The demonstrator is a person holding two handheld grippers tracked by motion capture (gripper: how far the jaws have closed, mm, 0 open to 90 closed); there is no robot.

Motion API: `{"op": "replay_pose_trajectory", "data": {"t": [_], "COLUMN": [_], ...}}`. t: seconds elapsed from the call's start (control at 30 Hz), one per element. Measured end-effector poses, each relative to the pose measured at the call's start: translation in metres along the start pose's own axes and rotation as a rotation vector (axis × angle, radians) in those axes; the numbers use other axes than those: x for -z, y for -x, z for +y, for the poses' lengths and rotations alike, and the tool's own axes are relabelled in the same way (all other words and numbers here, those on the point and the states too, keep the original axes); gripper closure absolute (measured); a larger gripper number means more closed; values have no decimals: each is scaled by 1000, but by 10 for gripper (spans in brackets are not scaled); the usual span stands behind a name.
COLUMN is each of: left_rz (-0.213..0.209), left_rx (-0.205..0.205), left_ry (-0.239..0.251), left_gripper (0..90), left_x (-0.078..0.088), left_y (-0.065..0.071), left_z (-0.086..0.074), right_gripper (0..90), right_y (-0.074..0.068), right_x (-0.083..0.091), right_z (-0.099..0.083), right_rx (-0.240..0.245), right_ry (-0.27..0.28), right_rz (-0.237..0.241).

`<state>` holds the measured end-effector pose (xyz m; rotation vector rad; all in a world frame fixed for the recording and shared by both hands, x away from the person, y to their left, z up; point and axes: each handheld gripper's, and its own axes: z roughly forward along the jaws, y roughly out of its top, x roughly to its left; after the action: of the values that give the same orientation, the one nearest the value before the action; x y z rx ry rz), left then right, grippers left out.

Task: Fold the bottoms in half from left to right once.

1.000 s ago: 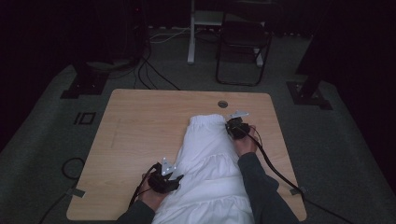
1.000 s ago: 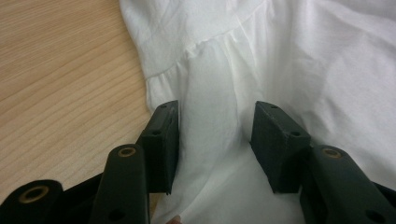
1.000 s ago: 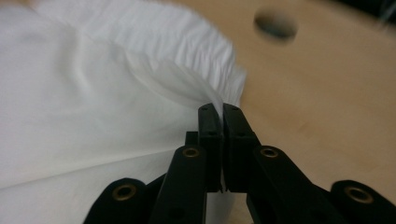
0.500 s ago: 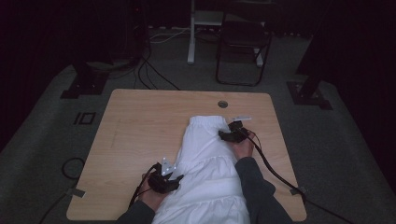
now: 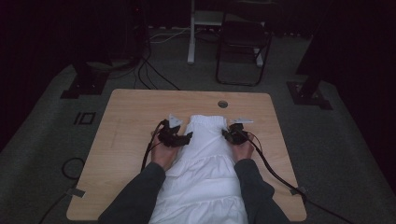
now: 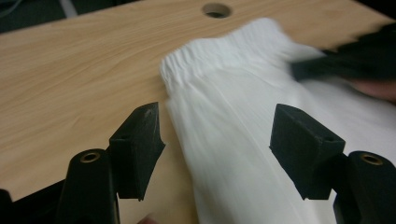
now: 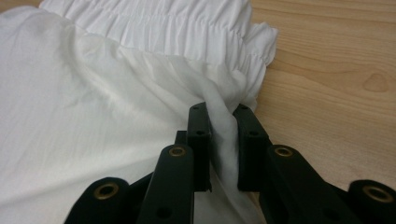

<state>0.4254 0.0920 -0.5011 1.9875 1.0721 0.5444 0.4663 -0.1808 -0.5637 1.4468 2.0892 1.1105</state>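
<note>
A white gathered garment (image 5: 205, 158) lies lengthwise on the wooden table (image 5: 135, 112), its elastic waistband (image 5: 208, 120) at the far end. My left gripper (image 5: 187, 137) hovers at the garment's left edge just below the waistband. Its jaws have just been opening and now stand wide, straddling that edge (image 6: 217, 116) without pressing on the cloth (image 6: 233, 102). My right gripper (image 5: 228, 134) is at the right edge near the waistband. Its jaws have just been closing and now pinch a raised fold of the white fabric (image 7: 220, 112).
A round cable hole (image 5: 222, 103) sits in the table beyond the waistband. The right gripper's cable (image 5: 275, 172) trails over the table's near right part. A dark chair (image 5: 243, 42) and floor stands are beyond the far edge. Bare wood lies on both sides of the garment.
My left hand has moved from the garment's near left edge forward to just below the waistband, and its jaws are wider. The right hand has stayed at the right waist corner.
</note>
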Motion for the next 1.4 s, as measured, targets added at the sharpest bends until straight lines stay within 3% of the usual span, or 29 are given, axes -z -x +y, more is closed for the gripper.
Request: {"op": "replay_pose_trajectory", "data": {"t": [0.07,0.1,0.13,0.2,0.23,0.27,0.37,0.5,0.57,0.7,0.8,0.83,0.97,1.07,1.2,1.4], "left_rz": [11,11,25,25,35,36,46,69,82,102,93,65,7,-28,-29,-21], "left_rx": [12,12,21,21,41,50,42,61,48,68,60,43,67,42,30,21], "left_ry": [-36,-36,-84,-84,-127,-129,-129,-85,-87,-87,-86,-86,-75,-76,-134,-132], "left_gripper": [337,337,337,338,338,340,346,348,348,349,349,348,312,248,197,196], "left_x": [-25,-25,-45,-45,-58,-59,-56,-38,-29,-8,-1,5,7,0,-19,-21], "left_y": [-2,-2,-4,-4,-9,-9,-9,-3,3,12,14,11,-3,-8,-8,-7], "left_z": [3,3,0,0,-9,-13,-28,-46,-54,-70,-77,-81,-72,-58,-53,-56], "right_gripper": [799,799,803,803,804,807,809,809,809,808,808,808,807,807,807,807], "right_y": [-1,-1,-3,-4,-4,-8,-17,-26,-33,-53,-57,-64,-66,-66,-66,-66], "right_x": [0,0,1,1,1,2,7,11,15,28,31,36,37,37,37,37], "right_z": [-1,-1,-3,-4,-4,-7,-12,-18,-22,-38,-41,-46,-48,-48,-48,-48], "right_rx": [-9,-9,-15,-18,-18,-9,12,22,35,66,77,96,98,99,100,99], "right_ry": [4,4,13,18,18,21,19,19,18,14,13,12,10,11,11,11], "right_rz": [2,2,5,9,9,9,1,3,5,29,34,44,46,45,45,45]}}
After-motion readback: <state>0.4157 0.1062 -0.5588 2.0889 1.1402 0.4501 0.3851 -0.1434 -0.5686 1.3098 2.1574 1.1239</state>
